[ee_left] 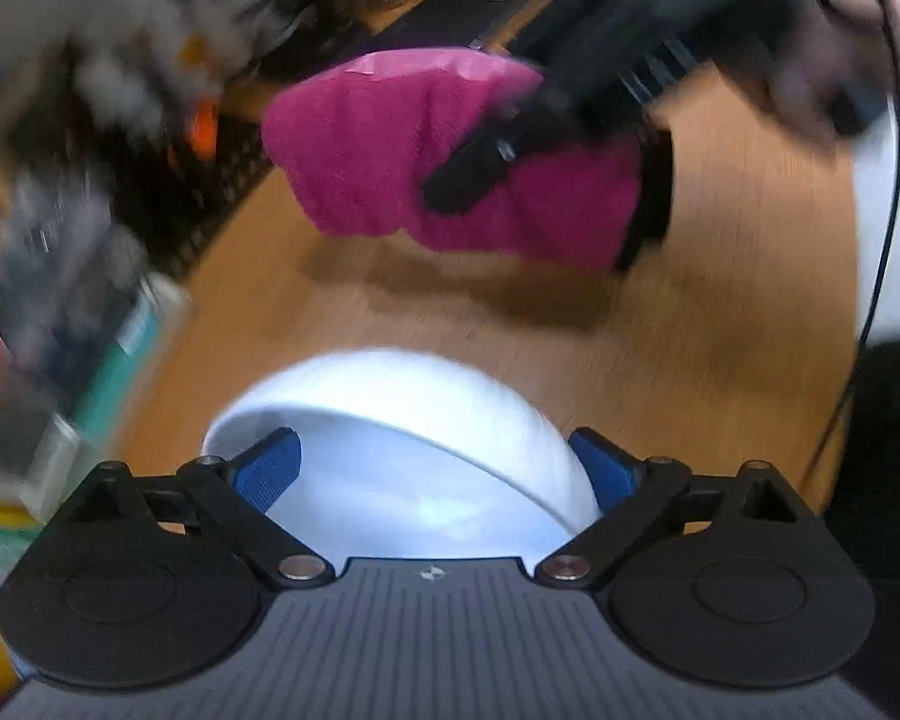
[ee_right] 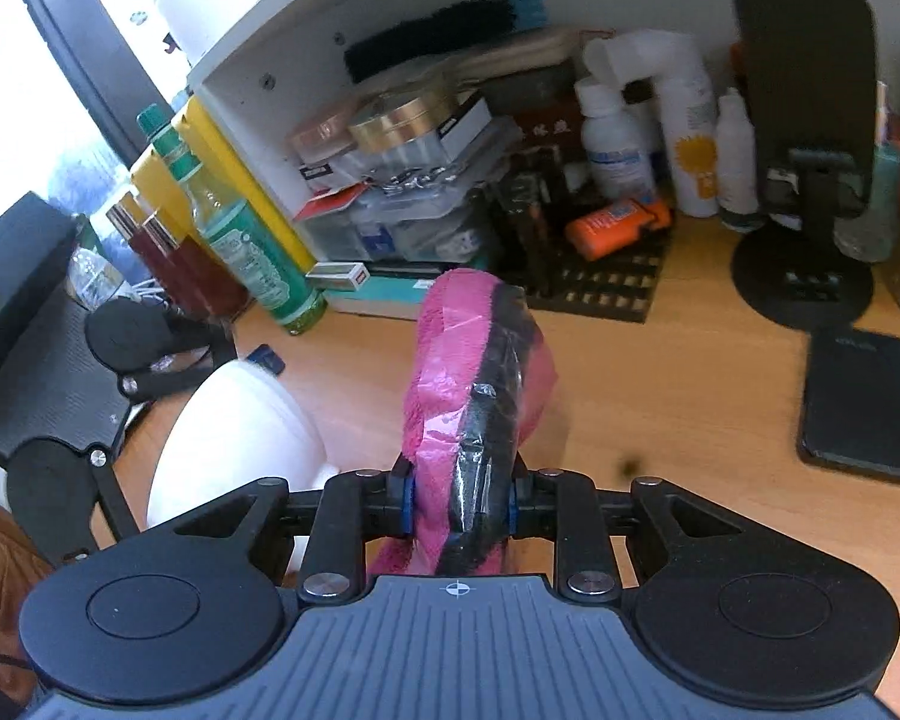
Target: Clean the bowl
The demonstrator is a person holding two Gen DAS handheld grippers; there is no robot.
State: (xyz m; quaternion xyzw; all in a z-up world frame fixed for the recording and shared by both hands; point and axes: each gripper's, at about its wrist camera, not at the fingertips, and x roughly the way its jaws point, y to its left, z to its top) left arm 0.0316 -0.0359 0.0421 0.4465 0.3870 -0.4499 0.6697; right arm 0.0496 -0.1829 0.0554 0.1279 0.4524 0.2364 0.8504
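The smooth white ceramic bowl (ee_left: 414, 450), likely slick and breakable, sits tilted between the left gripper (ee_left: 435, 468) jaws, clamped across its rim; the right gripper (ee_right: 462, 501) jaws pinch a soft pink cloth pad (ee_right: 444, 384) above the wooden bench (ee_left: 720, 300).

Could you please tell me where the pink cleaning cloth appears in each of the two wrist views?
Left wrist view: the pink terry cleaning cloth sits upper centre, above the wooden desk, clamped by the right gripper.
Right wrist view: it stands centre, rising from between the fingers.
Shared landmark: the white round bowl.
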